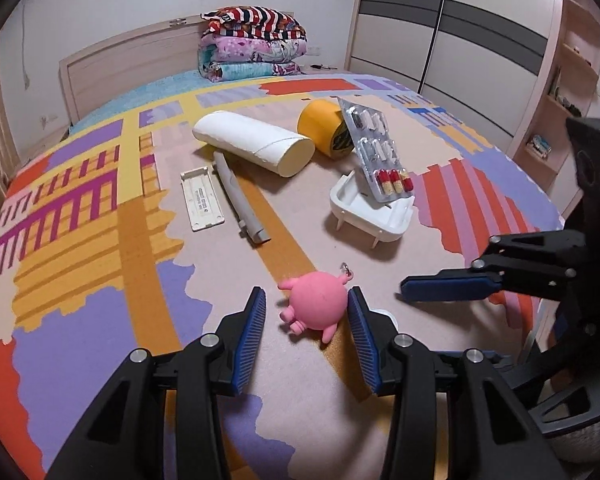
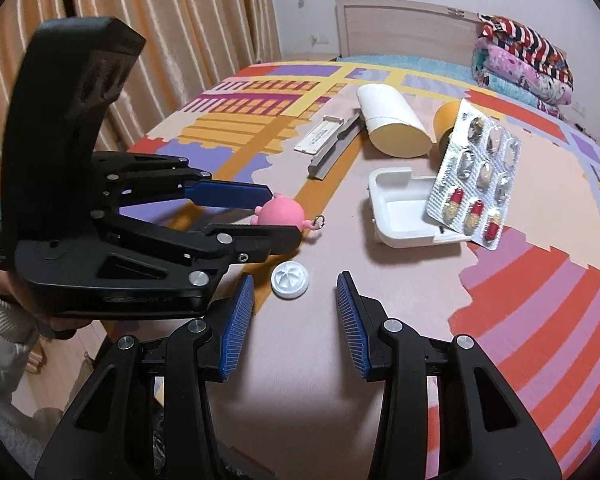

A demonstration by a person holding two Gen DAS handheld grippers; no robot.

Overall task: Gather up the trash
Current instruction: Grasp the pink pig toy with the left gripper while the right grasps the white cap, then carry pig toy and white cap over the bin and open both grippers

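Note:
A pink pig keychain toy (image 1: 318, 302) lies on the patterned bed cover, between the open fingers of my left gripper (image 1: 307, 306); the right finger pad touches or nearly touches it. It also shows in the right wrist view (image 2: 281, 213), with the left gripper (image 2: 286, 214) around it. My right gripper (image 2: 295, 288) is open and empty, just behind a small white cap (image 2: 290, 280). A pill blister pack (image 1: 378, 156) (image 2: 474, 174) leans upright in a white tray (image 1: 370, 212) (image 2: 400, 212).
A white cylinder (image 1: 256, 142), a yellow tape roll (image 1: 326, 126), a grey pen-like tube (image 1: 240, 198) and a flat white cover (image 1: 202, 196) lie farther back. Folded quilts (image 1: 254, 44) sit at the headboard. Wardrobe on the right, curtains (image 2: 160, 40) on the left.

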